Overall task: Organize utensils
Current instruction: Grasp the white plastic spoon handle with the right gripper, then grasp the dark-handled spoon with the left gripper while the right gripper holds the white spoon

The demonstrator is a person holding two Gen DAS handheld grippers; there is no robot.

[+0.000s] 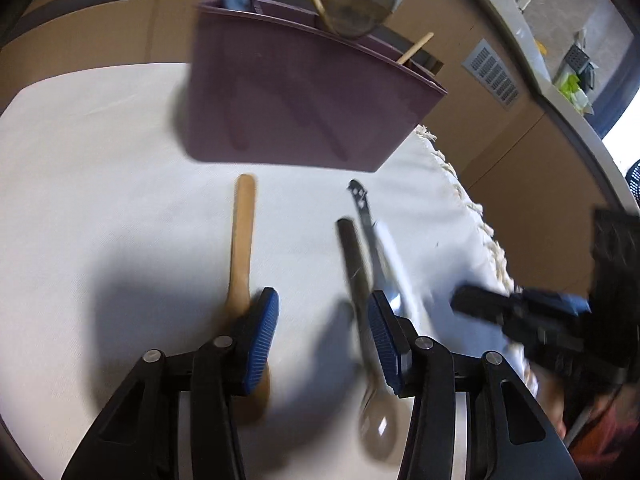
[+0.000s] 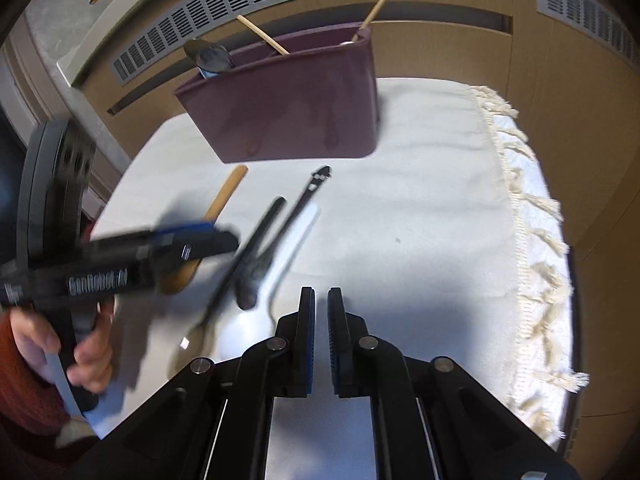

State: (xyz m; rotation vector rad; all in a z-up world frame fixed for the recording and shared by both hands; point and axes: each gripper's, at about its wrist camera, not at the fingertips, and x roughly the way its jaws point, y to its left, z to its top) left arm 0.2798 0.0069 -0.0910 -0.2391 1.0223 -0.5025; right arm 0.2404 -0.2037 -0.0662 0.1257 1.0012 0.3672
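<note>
A purple utensil caddy (image 1: pixel 304 96) stands at the back of a white cloth (image 1: pixel 100 208) and holds several utensils. In front of it lie a wooden spoon (image 1: pixel 240 248), a metal spoon (image 1: pixel 356 276) and a slotted metal tool (image 1: pixel 366 216). My left gripper (image 1: pixel 322 340) is open and empty, low over the cloth between the wooden spoon and the metal spoon. My right gripper (image 2: pixel 321 336) is nearly shut with nothing between its pads, right of the utensils (image 2: pixel 256 256). The caddy also shows in the right wrist view (image 2: pixel 296 108).
The cloth's fringed edge (image 2: pixel 532 248) runs along the right side. A brown wall with metal vents (image 2: pixel 256 4) stands behind the caddy. The left gripper's body (image 2: pixel 120 256) and the hand holding it sit at the left in the right wrist view.
</note>
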